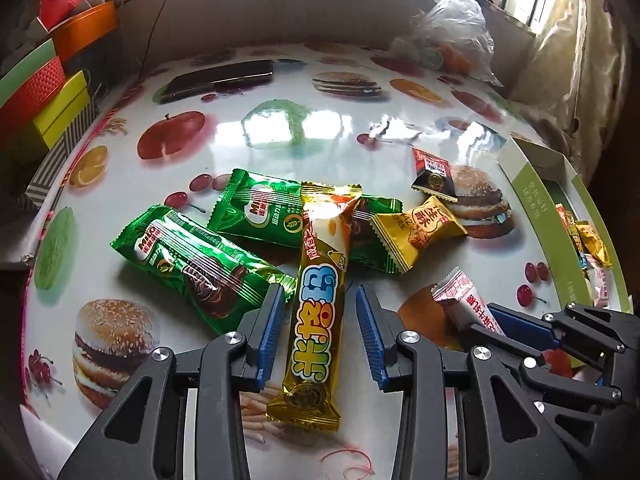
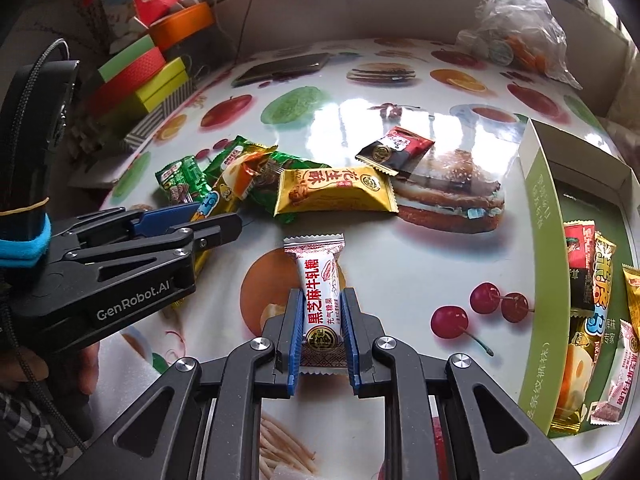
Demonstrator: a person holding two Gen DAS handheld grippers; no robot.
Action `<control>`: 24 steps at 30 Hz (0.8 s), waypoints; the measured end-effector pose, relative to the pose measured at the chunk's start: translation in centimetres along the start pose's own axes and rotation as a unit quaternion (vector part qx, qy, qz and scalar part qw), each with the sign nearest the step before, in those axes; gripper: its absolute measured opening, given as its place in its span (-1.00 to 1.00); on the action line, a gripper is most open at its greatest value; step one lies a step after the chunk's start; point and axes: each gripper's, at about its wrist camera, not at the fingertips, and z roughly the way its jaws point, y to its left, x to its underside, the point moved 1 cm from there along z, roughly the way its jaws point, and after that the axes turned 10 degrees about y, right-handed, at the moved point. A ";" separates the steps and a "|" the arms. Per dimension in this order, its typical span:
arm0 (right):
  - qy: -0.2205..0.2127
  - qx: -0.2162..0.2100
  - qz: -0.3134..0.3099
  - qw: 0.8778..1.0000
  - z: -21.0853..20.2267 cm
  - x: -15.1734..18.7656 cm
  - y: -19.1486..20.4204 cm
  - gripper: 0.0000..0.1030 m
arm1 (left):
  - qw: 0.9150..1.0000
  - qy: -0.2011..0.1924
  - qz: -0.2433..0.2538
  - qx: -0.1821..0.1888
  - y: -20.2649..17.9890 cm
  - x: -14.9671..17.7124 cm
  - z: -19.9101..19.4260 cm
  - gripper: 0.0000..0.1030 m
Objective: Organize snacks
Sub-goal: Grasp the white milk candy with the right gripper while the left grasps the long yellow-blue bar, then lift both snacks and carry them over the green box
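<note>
Surface: glossy table (image 1: pixel 320 128) printed with burgers, apples, cherries and orange slices.
Left gripper (image 1: pixel 320 308): jaws partly apart, straddling the long gold snack bar (image 1: pixel 316 304); clear gaps show between the blue pads and the wrapper on both sides, so nothing is clamped.
Long gold snack bar: lies lengthwise between the left fingers, its far end resting across the green packets.
Green packets: one (image 1: pixel 200 256) to the left of the bar, a second (image 1: pixel 256 212) behind it and partly under the bar's upper end.
Right gripper (image 2: pixel 322 312): jaws narrow, pads pressing both sides of the white nougat candy (image 2: pixel 320 284), which sticks out forward past the fingertips.
Yellow peanut candy (image 2: pixel 332 192): flat on the table, touching the green heap on its right side.
Black-and-red candy (image 2: pixel 396 148): just behind the yellow one, on the printed burger's edge.
Green-edged box (image 2: pixel 540 240): open, at the right of the table; holds several wrapped snacks in red, gold and white.
Phone (image 1: pixel 220 78): dark, lying flat at the far side of the table.
Plastic bag (image 2: pixel 516 28): clear, at the far right corner, contents blurred.
Stacked boxes (image 2: pixel 140 76): green, red, yellow and orange, off the table's left edge.
</note>
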 end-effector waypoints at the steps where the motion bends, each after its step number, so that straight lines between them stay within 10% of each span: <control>1: 0.000 0.000 0.000 1.000 0.0 0.0 0.0 -0.65 | 1.000 0.000 0.001 -0.001 0.0 0.0 0.0 -0.26; 24: 0.000 0.000 0.000 1.000 0.0 0.0 0.0 -0.65 | 1.000 -0.006 -0.003 -0.012 0.1 0.0 -0.2 -0.53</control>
